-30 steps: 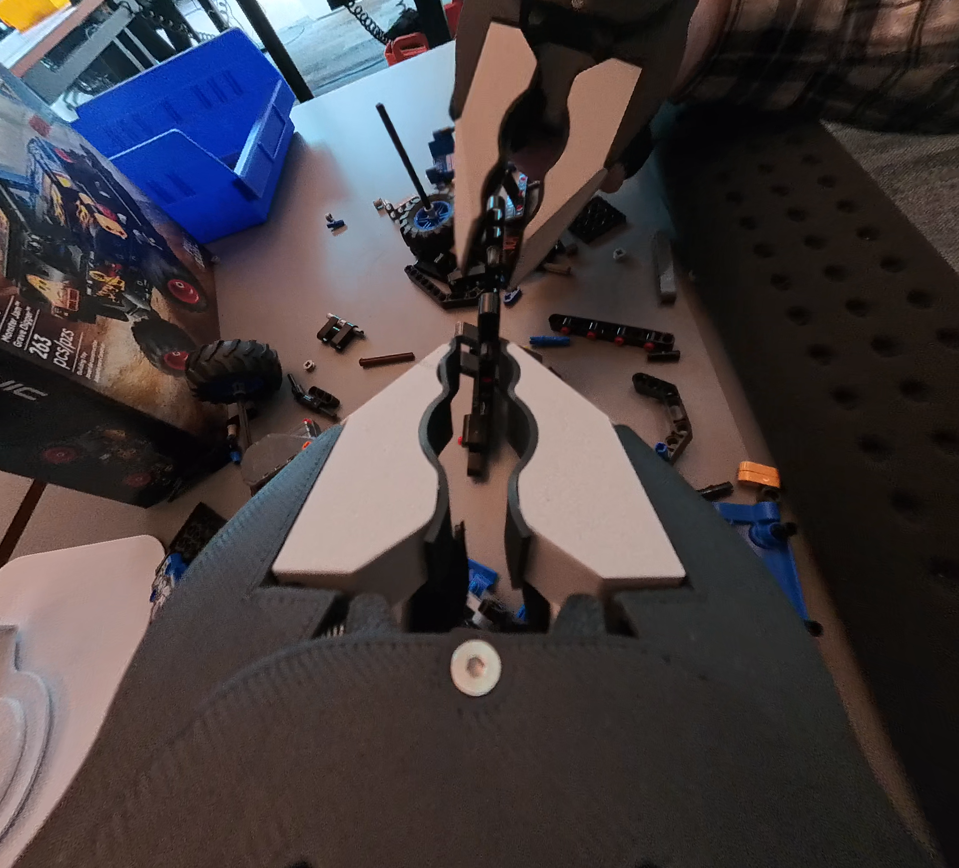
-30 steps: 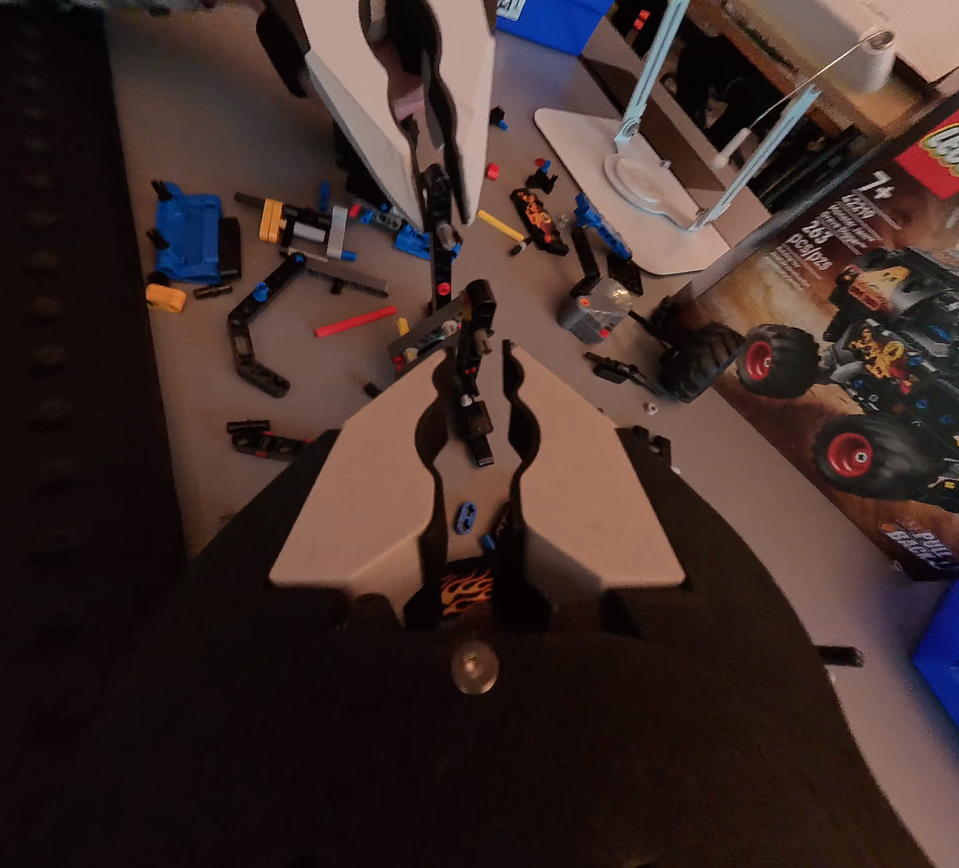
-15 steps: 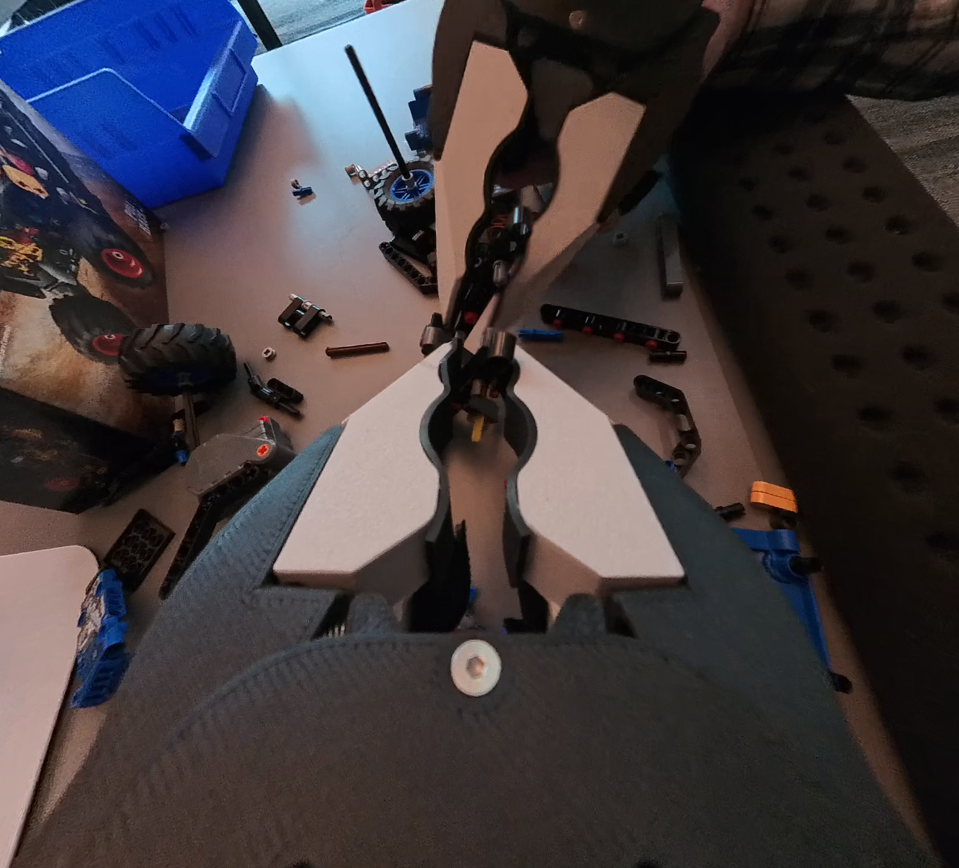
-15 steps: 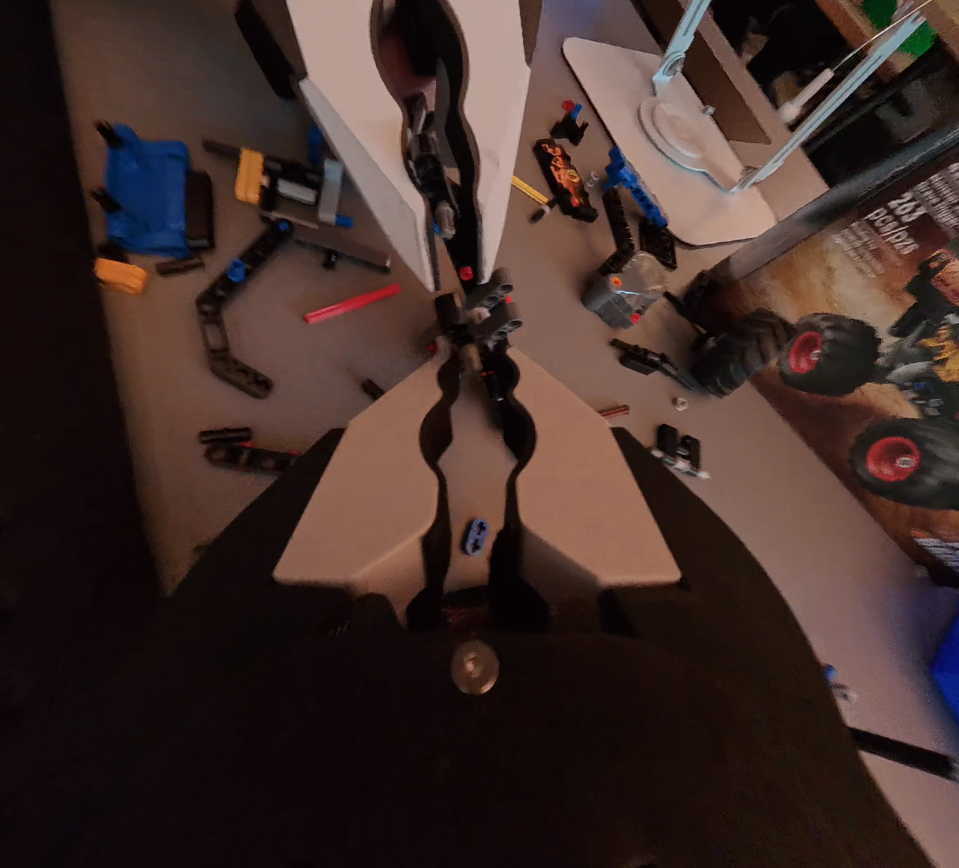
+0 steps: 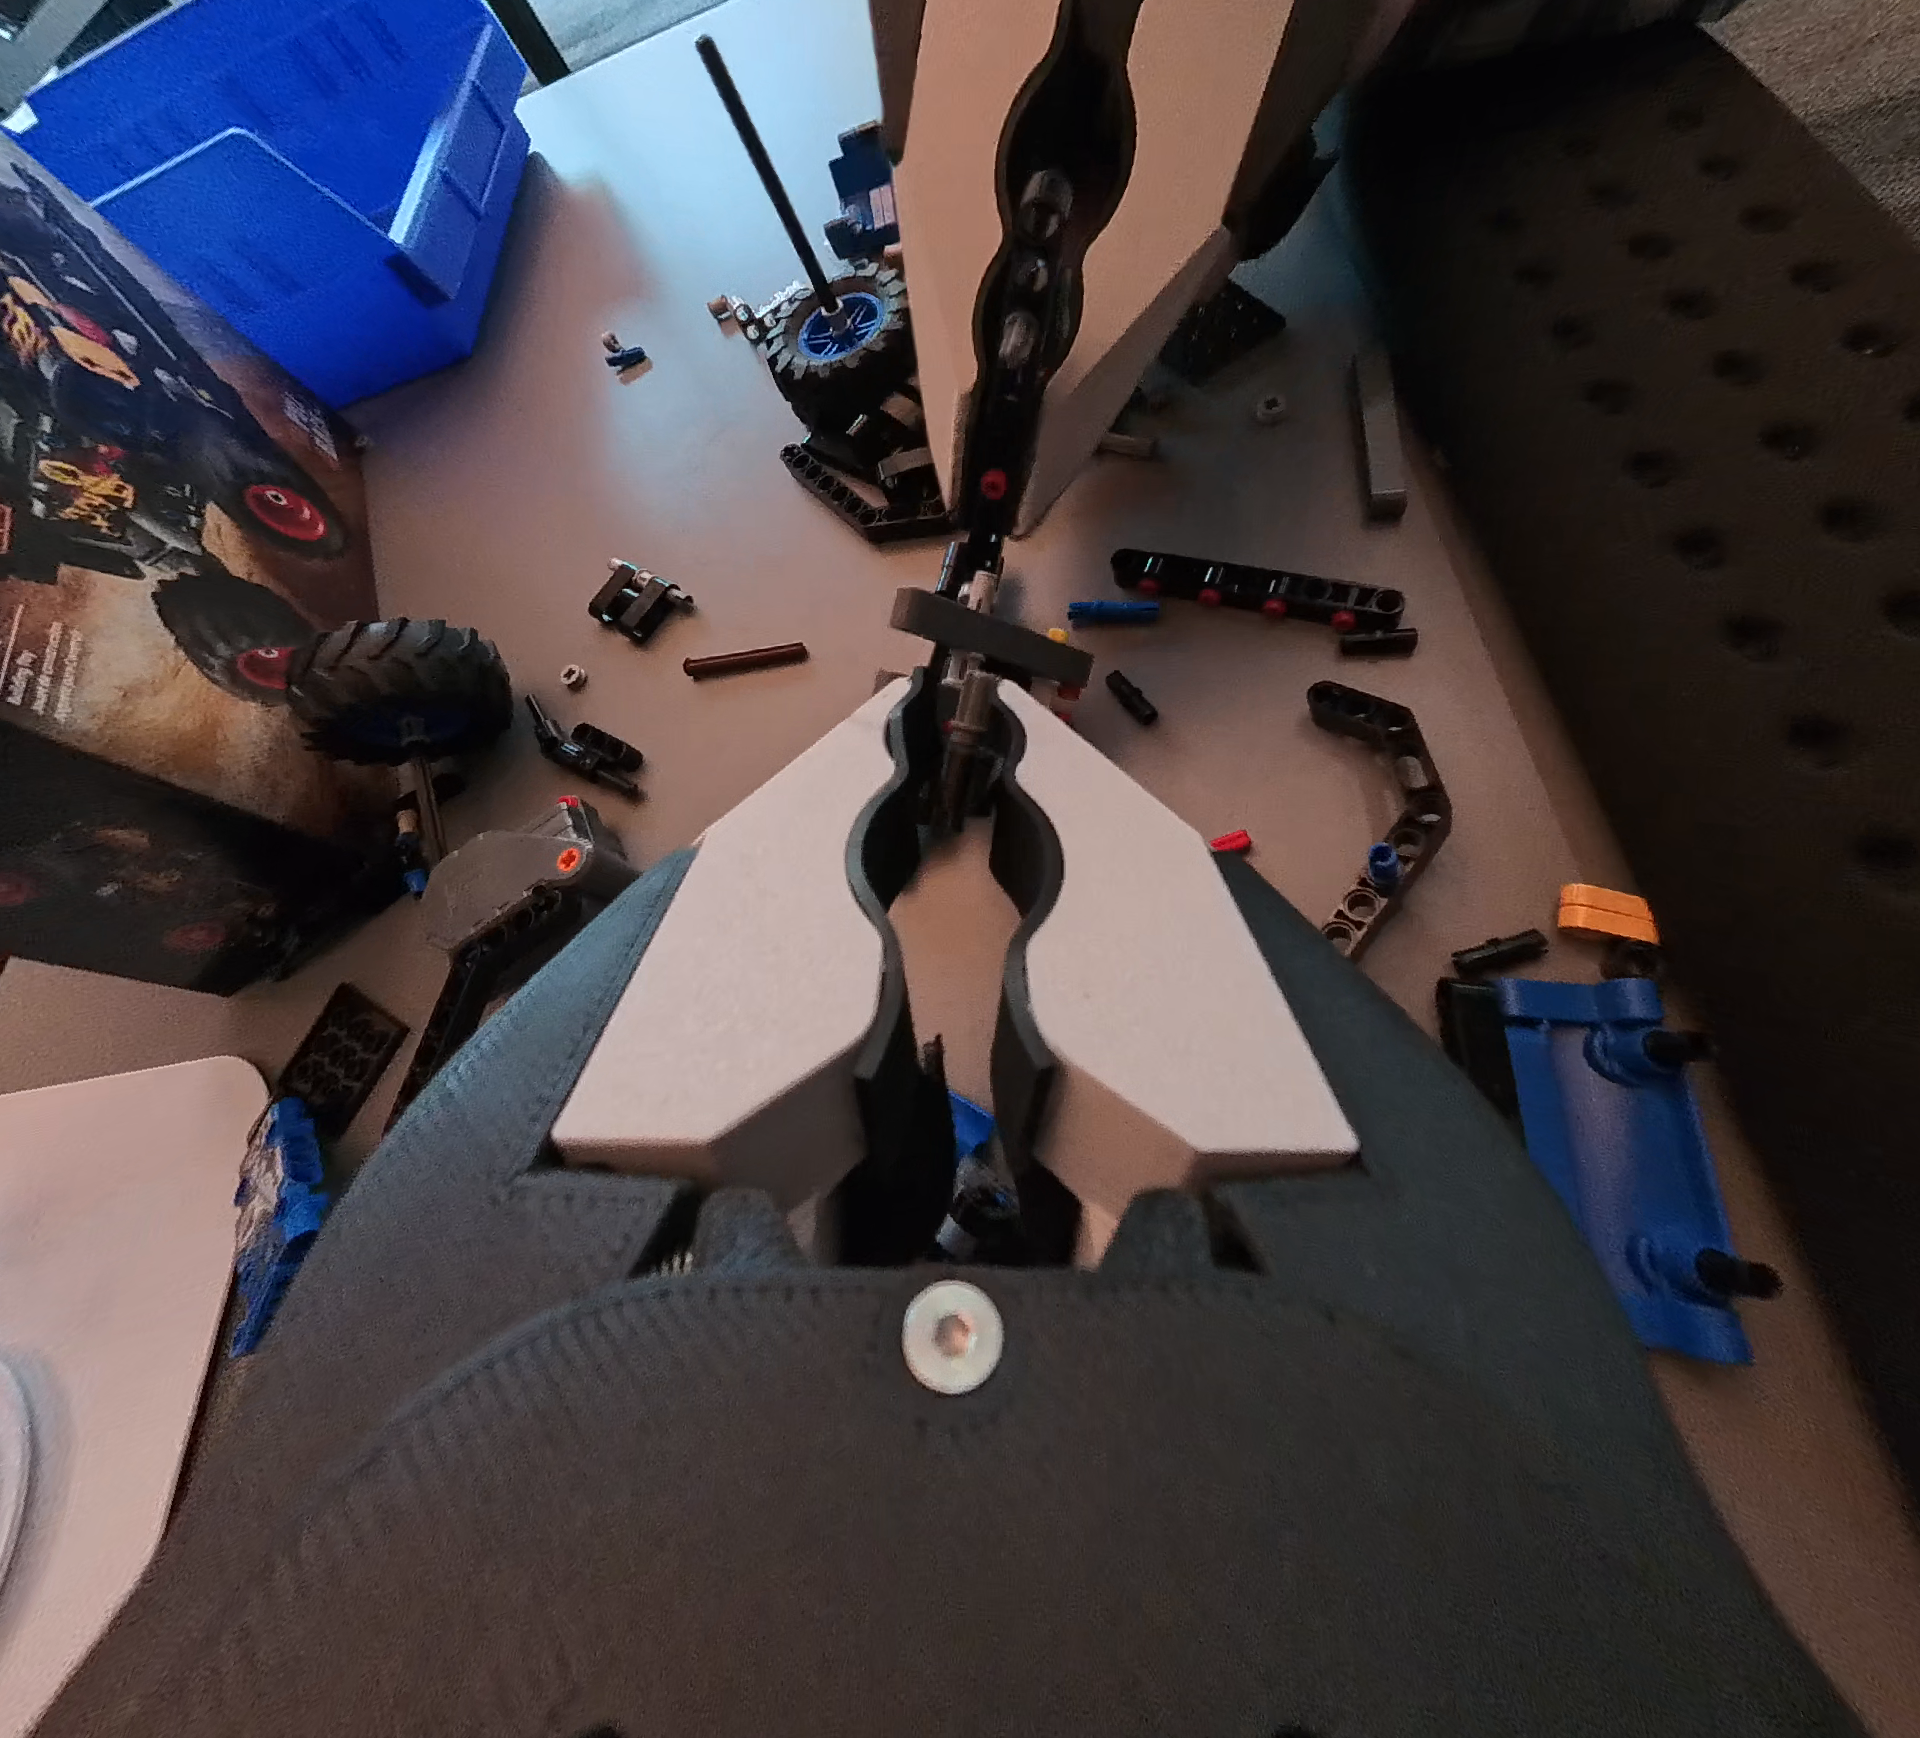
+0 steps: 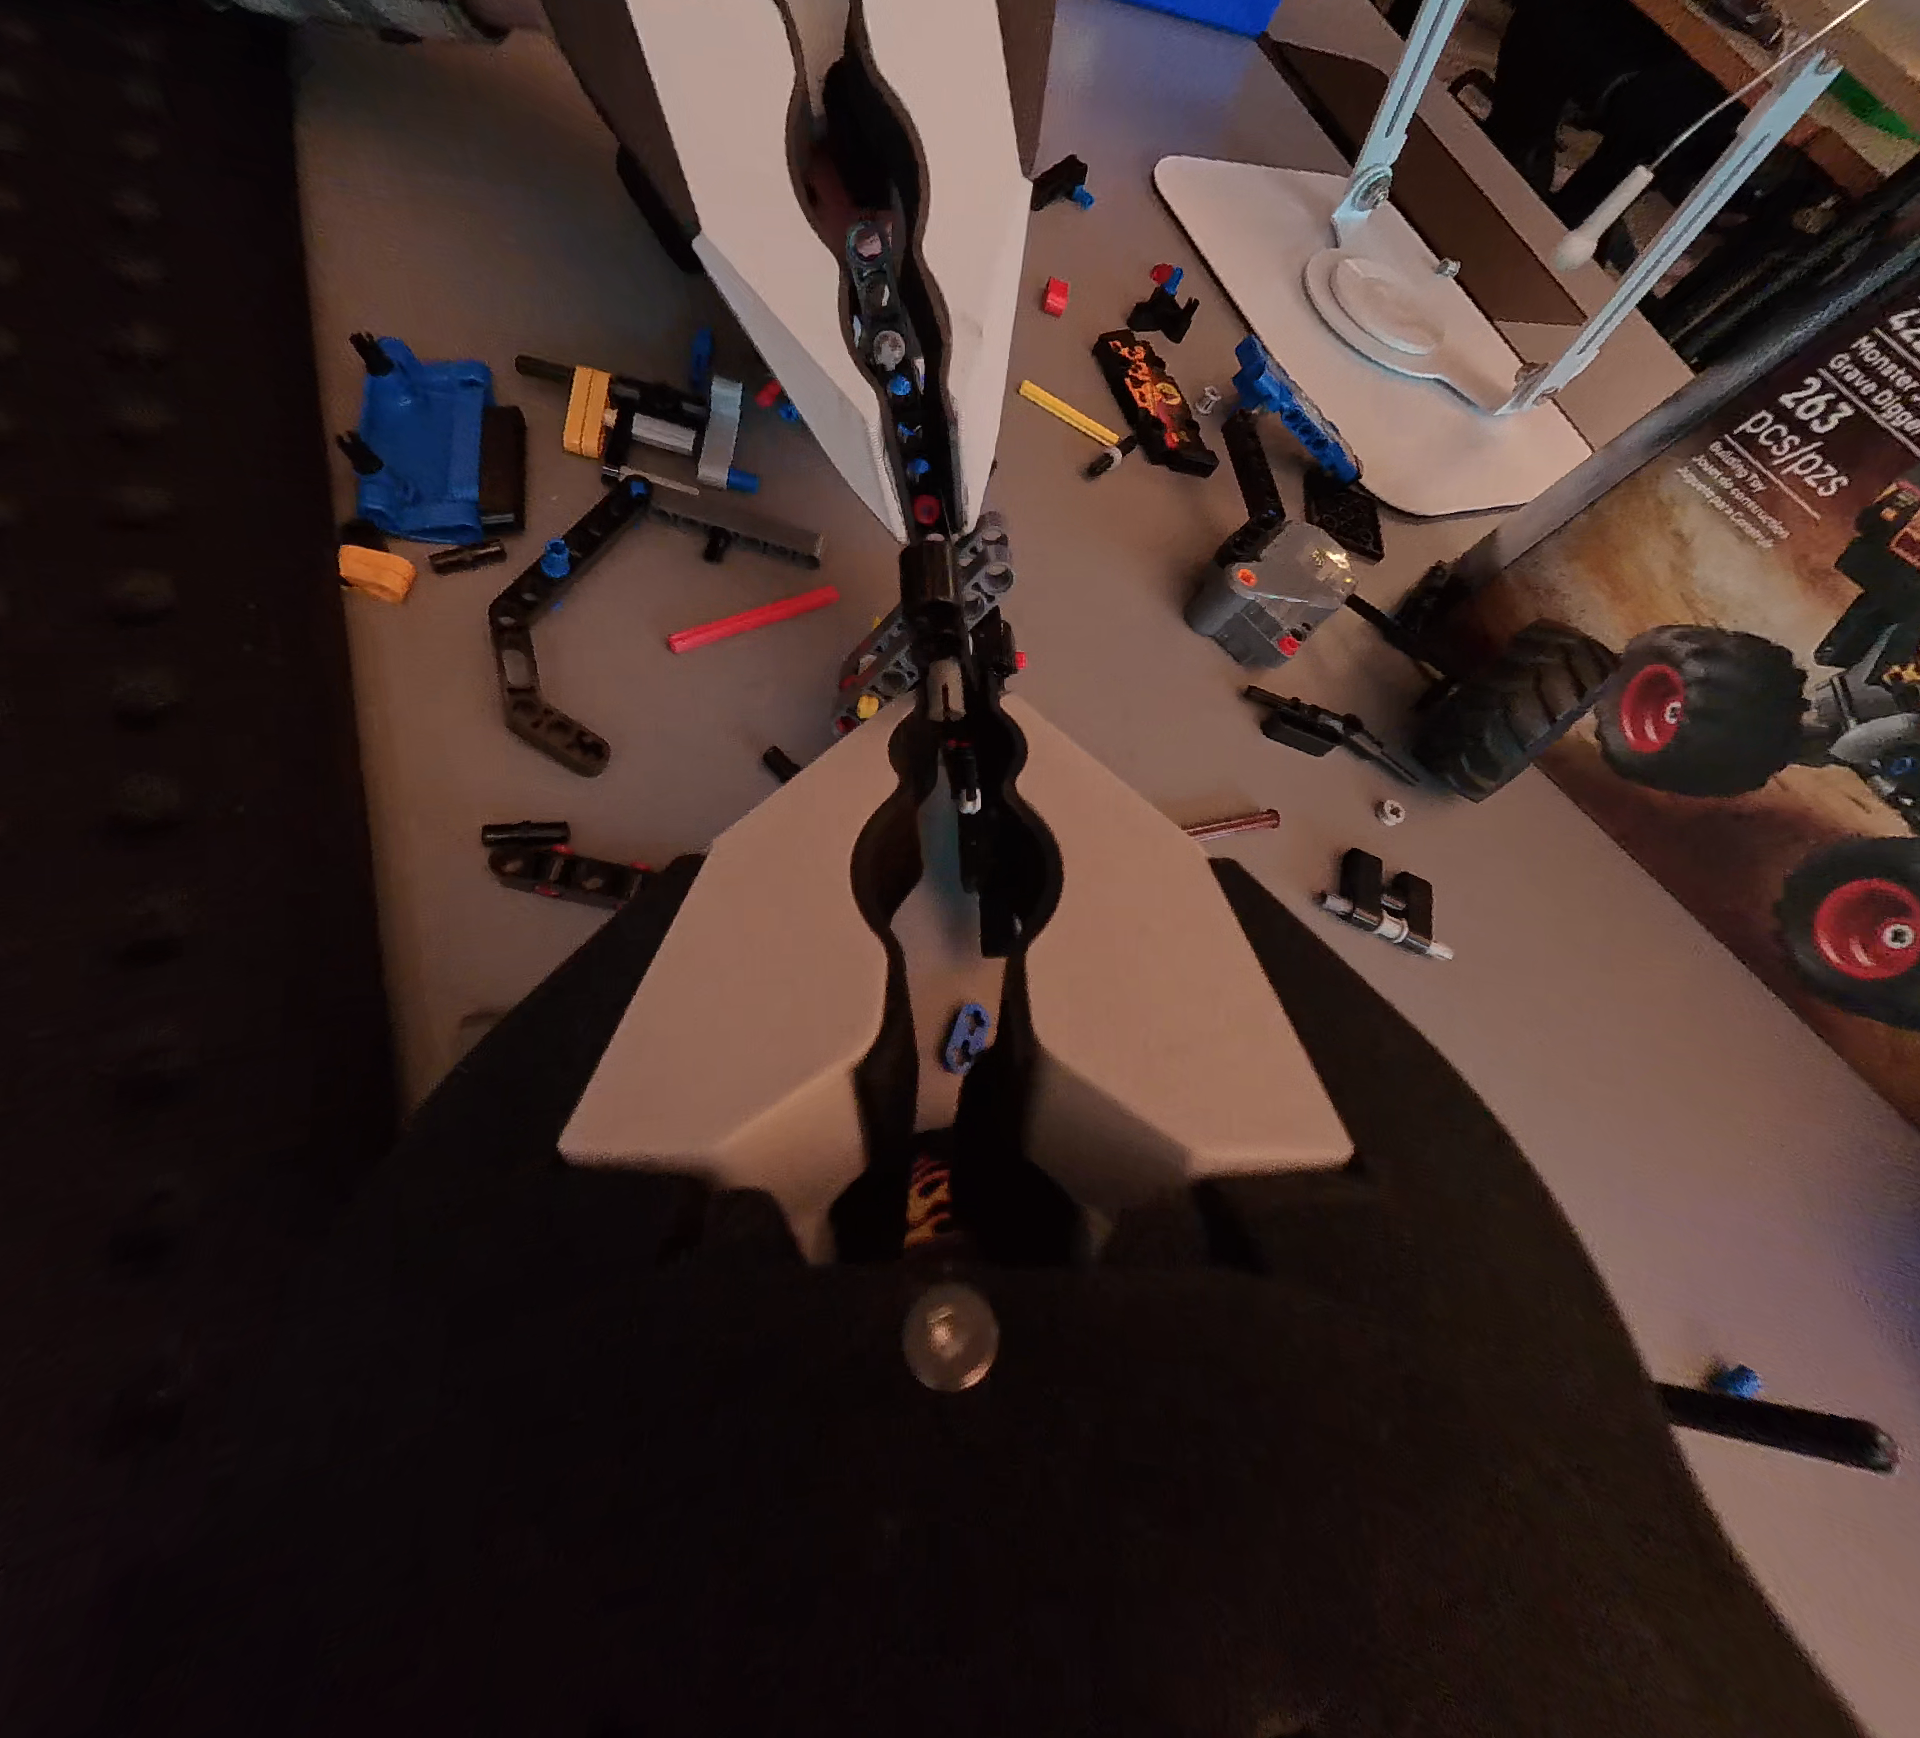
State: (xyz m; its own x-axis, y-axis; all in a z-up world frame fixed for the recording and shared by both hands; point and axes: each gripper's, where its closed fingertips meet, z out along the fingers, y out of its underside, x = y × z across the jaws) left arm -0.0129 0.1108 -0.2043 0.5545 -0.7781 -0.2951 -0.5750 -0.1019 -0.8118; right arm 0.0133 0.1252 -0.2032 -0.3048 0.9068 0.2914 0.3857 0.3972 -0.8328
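My left gripper point(image 5: 956, 712) is shut on the end of a thin black brick assembly point(image 5: 971, 743), held above the grey table point(image 5: 644, 493). My right gripper point(image 5: 987, 514) faces it tip to tip and is shut on a black beam with holes point(image 5: 1029, 275). A dark grey cross-piece point(image 5: 987, 639) sits between the two sets of tips, where the parts meet. In the right wrist view my right gripper point(image 6: 951, 732) grips the black piece point(image 6: 987, 857). There the left gripper point(image 6: 940, 525) holds a black beam with blue and red pins point(image 6: 899, 369), and a grey connector point(image 6: 982, 566) lies between them.
Loose bricks lie all over the table: a bent black beam point(image 5: 1392, 815), a blue panel point(image 5: 1600, 1169), a black tyre point(image 5: 400, 680), a wheel with an upright axle point(image 5: 842, 327), a red axle point(image 6: 753, 618). A blue bin point(image 5: 291, 161), a toy box point(image 6: 1766, 649), a white lamp base point(image 6: 1403, 358) and a dark perforated mat point(image 5: 1714, 441) border them. Left tips to right tips: about 4 centimeters. From the left gripper's tips to the red axle point(image 6: 753, 618) is close to 6 centimeters.
Both grippers stay shut on their parts. They have turned and shifted against each other, and the grey cross-piece now shows between the tips. The tips stand slightly farther apart than half a second ago.
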